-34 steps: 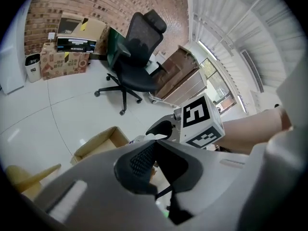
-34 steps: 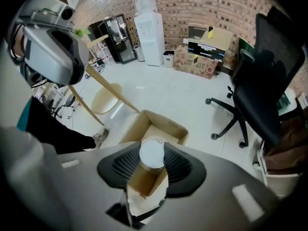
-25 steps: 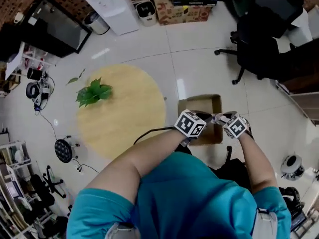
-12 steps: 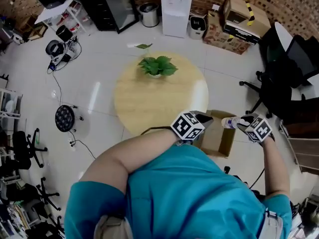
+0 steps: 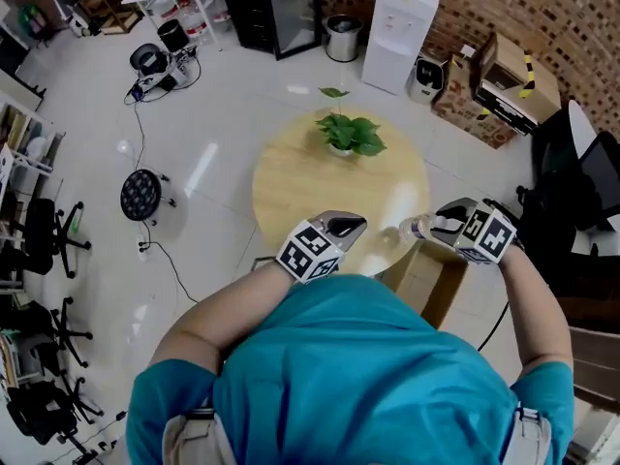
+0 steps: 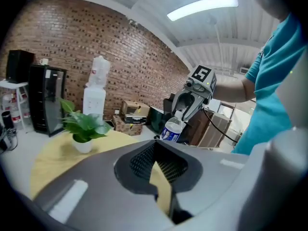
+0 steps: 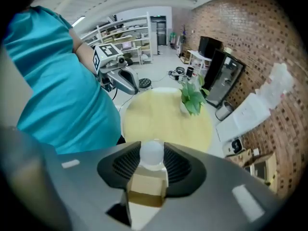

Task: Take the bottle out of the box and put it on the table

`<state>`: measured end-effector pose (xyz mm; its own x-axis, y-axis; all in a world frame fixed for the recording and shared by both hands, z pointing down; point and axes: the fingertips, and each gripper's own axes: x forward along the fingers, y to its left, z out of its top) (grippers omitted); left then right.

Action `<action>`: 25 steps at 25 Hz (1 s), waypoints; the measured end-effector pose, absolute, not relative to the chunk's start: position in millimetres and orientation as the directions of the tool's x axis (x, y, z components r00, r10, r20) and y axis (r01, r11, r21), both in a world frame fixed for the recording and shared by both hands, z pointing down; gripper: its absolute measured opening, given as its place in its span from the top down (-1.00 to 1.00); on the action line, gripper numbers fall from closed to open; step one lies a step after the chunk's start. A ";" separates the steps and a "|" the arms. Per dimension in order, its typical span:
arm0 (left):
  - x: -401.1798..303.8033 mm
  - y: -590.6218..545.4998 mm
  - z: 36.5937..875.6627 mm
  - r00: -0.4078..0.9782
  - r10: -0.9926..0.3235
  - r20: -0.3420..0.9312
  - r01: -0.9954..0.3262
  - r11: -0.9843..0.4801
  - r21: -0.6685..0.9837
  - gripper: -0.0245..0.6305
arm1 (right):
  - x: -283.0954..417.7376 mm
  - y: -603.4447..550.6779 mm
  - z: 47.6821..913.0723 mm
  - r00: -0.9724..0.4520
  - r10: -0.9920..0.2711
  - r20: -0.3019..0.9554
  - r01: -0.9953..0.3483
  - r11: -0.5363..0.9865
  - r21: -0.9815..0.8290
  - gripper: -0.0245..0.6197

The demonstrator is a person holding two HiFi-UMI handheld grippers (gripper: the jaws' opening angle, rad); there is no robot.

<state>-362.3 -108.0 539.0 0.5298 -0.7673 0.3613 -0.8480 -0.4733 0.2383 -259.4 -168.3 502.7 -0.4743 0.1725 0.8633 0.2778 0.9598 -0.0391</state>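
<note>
My right gripper (image 5: 436, 227) is shut on a clear plastic bottle (image 5: 417, 229) with a blue label, near its neck. In the right gripper view the bottle's white cap (image 7: 153, 153) sits between the jaws. The bottle (image 6: 172, 130) hangs over the near right edge of the round wooden table (image 5: 300, 187), above the open cardboard box (image 5: 431, 277) on the floor. My left gripper (image 5: 351, 225) is over the table's near edge, left of the bottle. It looks shut, with nothing in it. The left gripper view shows the right gripper (image 6: 182, 115) holding the bottle upright.
A potted green plant (image 5: 351, 134) stands at the table's far side. Beyond it are a white water dispenser (image 5: 407, 22), stacked cardboard boxes (image 5: 504, 85) and a black cabinet. Office chairs (image 5: 581, 182) are at the right. Cables and a round black object (image 5: 140, 194) lie on the floor at the left.
Both grippers rose from above the box and moved toward the table. The right one carried the bottle up and out. The left one drew apart from it.
</note>
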 end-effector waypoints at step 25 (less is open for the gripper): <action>-527.1 -25.4 554.2 0.313 -0.901 0.301 -0.937 -0.241 0.254 0.93 | -495.6 -128.1 595.3 -0.372 0.055 0.926 0.488 0.861 0.145 0.46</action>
